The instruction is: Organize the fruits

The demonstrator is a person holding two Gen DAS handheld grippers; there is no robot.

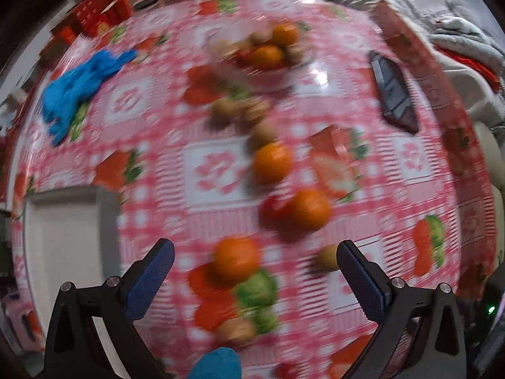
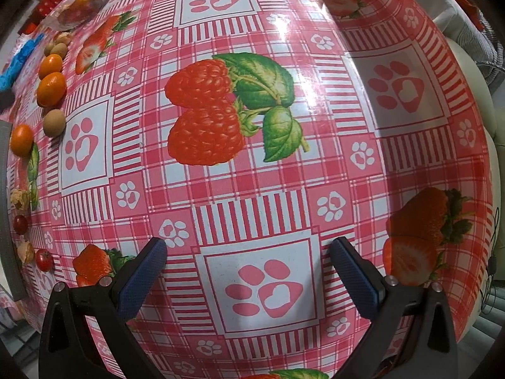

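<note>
The left wrist view is blurred by motion. My left gripper (image 1: 255,252) is open and empty above the table, with an orange kumquat (image 1: 236,257) between its fingers. Two more kumquats (image 1: 307,210) (image 1: 273,162) and brown round fruits (image 1: 241,109) lie in a line toward a glass bowl (image 1: 262,50) holding fruit. My right gripper (image 2: 247,248) is open and empty over bare tablecloth. The fruit line shows at the left edge of the right wrist view: kumquats (image 2: 52,85), a brown fruit (image 2: 54,122), cherry tomatoes (image 2: 43,259) and the bowl (image 2: 83,0).
A red-and-white strawberry tablecloth (image 2: 252,173) covers the table. A blue cloth (image 1: 79,85) lies far left, a white tray (image 1: 63,237) near left, a dark phone (image 1: 393,91) at right. Red boxes (image 1: 98,12) stand beyond the far edge.
</note>
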